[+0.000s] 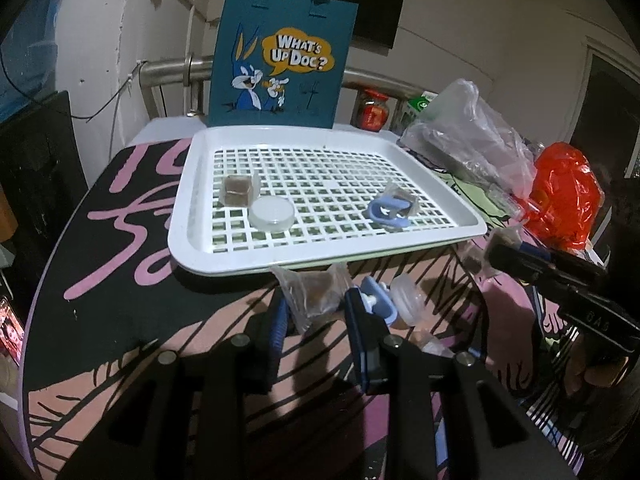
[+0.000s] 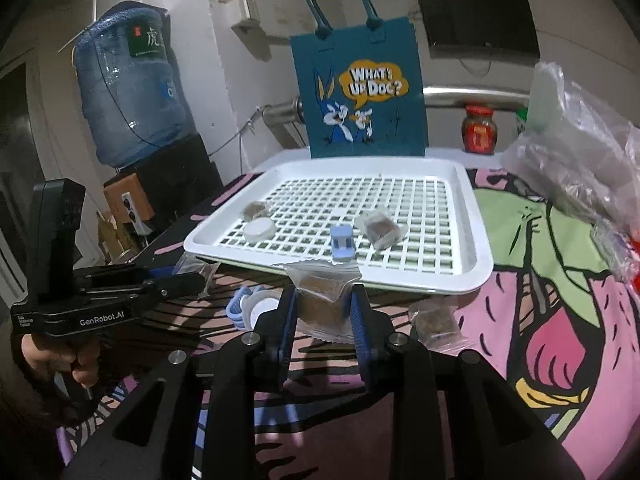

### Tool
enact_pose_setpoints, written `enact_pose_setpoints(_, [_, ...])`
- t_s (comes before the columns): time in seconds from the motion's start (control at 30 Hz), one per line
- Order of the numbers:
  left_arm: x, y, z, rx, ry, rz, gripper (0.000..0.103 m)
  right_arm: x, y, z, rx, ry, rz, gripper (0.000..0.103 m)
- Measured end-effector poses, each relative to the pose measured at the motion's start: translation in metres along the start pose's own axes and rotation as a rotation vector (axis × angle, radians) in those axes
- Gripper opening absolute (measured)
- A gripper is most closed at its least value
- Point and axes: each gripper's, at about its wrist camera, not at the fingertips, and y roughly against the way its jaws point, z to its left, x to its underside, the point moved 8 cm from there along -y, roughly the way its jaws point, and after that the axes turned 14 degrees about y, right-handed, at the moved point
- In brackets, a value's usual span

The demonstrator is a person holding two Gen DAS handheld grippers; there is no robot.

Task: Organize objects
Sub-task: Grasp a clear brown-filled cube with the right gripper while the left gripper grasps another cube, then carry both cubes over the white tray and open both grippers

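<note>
Crinkly clear sachets pinched in L & R grippers.

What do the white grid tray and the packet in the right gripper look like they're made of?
White grid tray: likely moulded plastic, smooth and glossy, with an even square lattice. Packet in the right gripper: thin clear plastic film, crinkled with serrated edges, holding something brown; contents unclear.

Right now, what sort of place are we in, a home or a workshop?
Most likely a lived-in home, perhaps a kitchen corner: a water jug on a stand, a sauce jar by the wall, and a cartoon tote behind the tray.
</note>
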Motion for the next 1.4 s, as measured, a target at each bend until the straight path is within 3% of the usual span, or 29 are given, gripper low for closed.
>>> enact_pose_setpoints(1.17, [0.002,0.000,-0.004,0.021,-0.016,0.004,0.028,-0.002,0.009,-0.002,0.001,-0.009,-0.034,0.025])
enact_pose_setpoints(1.4, [-0.003,0.002,0.000,0.073,0.035,0.022,0.028,0.000,0.006,-0.012,-0.030,-0.076,-0.028,0.025])
